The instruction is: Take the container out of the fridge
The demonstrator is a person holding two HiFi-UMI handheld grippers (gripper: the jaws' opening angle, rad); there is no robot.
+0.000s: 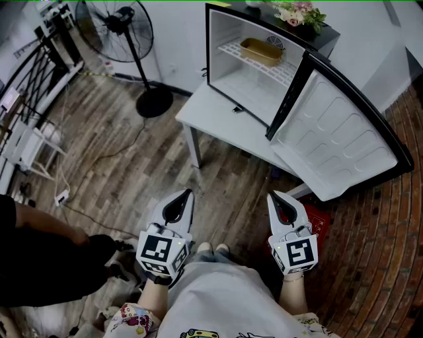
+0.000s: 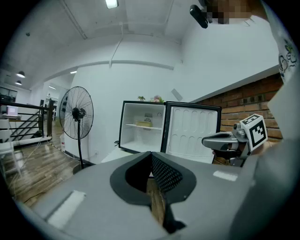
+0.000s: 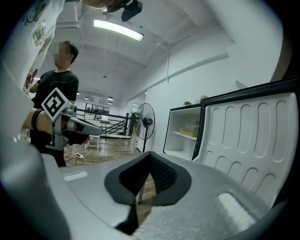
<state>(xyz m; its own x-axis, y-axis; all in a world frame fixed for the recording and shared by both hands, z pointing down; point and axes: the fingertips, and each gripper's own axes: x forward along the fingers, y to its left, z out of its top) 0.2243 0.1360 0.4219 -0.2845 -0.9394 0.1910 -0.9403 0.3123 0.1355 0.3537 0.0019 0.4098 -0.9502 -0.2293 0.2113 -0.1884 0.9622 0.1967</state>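
Note:
A tan rectangular container point(image 1: 260, 51) lies on the wire shelf inside the open mini fridge point(image 1: 228, 79), which stands on a white table point(image 1: 218, 122). The container point(image 2: 144, 123) shows small and far ahead in the left gripper view, and again as the container point(image 3: 189, 132) in the right gripper view. My left gripper point(image 1: 187, 193) and right gripper point(image 1: 271, 196) hang side by side over the wooden floor, well short of the table. Both are shut with nothing between their jaws. The fridge door point(image 1: 344, 135) is swung wide to the right.
A standing fan point(image 1: 119, 30) is left of the table on the wooden floor point(image 1: 112, 152). A power strip and cable point(image 1: 63, 196) lie on the floor at the left. Flowers point(image 1: 299, 13) top the fridge. A brick wall point(image 1: 390, 264) runs at the right. A person in black point(image 3: 55, 91) stands nearby.

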